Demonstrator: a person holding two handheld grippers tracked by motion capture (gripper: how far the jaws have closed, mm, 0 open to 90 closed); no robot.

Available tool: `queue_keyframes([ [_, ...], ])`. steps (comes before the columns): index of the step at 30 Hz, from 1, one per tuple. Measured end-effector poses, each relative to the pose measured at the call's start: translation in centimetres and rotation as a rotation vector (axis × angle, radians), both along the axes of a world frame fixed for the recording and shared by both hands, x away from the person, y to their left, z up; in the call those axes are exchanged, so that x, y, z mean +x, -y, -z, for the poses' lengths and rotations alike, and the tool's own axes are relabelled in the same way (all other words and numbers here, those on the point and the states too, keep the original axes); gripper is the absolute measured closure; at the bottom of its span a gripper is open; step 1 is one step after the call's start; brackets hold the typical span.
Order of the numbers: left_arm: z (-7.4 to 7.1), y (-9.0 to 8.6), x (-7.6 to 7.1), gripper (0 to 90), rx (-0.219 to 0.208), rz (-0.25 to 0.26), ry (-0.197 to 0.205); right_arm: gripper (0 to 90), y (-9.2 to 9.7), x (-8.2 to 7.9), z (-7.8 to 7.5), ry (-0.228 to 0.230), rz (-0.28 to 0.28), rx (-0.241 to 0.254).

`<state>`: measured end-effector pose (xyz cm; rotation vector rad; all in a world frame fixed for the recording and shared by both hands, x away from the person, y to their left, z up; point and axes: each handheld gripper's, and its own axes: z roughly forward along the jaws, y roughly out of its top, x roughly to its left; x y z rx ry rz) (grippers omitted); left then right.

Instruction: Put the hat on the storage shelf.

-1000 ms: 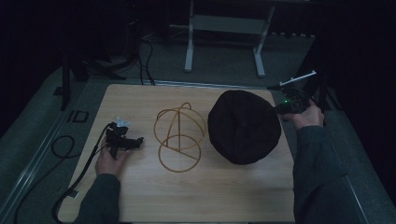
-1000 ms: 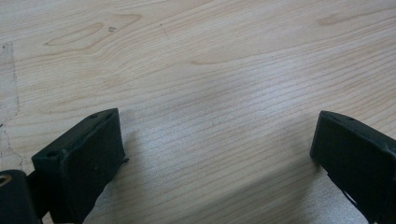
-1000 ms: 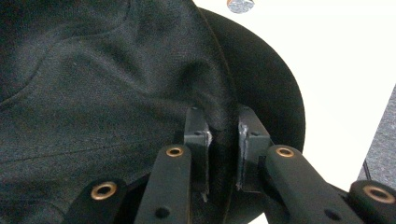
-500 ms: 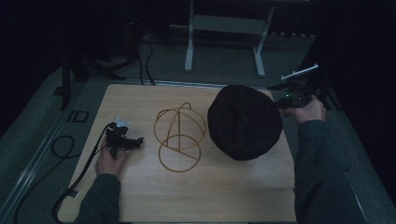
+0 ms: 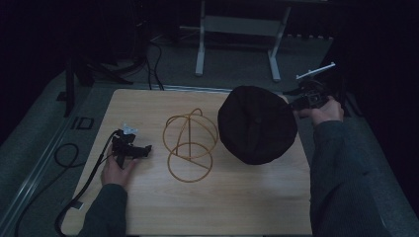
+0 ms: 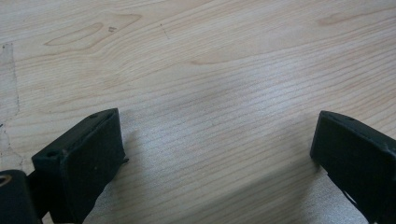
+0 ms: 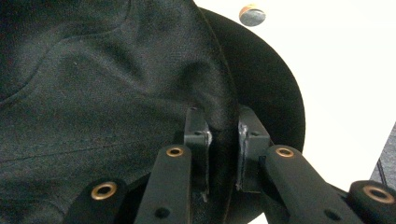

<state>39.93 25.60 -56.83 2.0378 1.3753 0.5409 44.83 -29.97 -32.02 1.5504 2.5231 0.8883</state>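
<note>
High view: black hat (image 5: 257,124) beside wire stand (image 5: 190,139)

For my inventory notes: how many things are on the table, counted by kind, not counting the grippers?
Black hat: 1
Golden wire stand: 1
Total: 2

L hand (image 5: 116,170) lay flat near the table's left edge w/ the left gripper (image 5: 132,150) resting on the wood, pointed toward the table's middle; in the left gripper view its jaws stood wide apart over bare wood, nothing btwn them. R hand (image 5: 322,110) was raised at the far right edge, forearm coming up along the right side, holding the right gripper (image 5: 300,101) aimed inward. In the right gripper view its jaws were pinched close on a fold of black fabric.
</note>
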Motion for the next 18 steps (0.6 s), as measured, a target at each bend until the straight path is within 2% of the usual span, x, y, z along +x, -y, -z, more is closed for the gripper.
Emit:
queue_keyframes([
  [4, 0.0, 0.0, 0.0, 2.3, 0.000, 0.000, 0.000, 78.2, -0.3, 0.1, -0.5, 0.000, -0.005, 0.001],
  [13, 0.0, 0.0, 0.0, 2.3, 0.001, 0.001, -0.001, 78.2, -1.1, 0.6, -1.3, 0.001, -0.020, 0.065],
  [18, 0.0, 0.0, 0.0, 2.3, 0.001, 0.000, -0.001, 78.2, -2.2, 1.0, -1.5, 0.000, -0.032, 0.080],
])
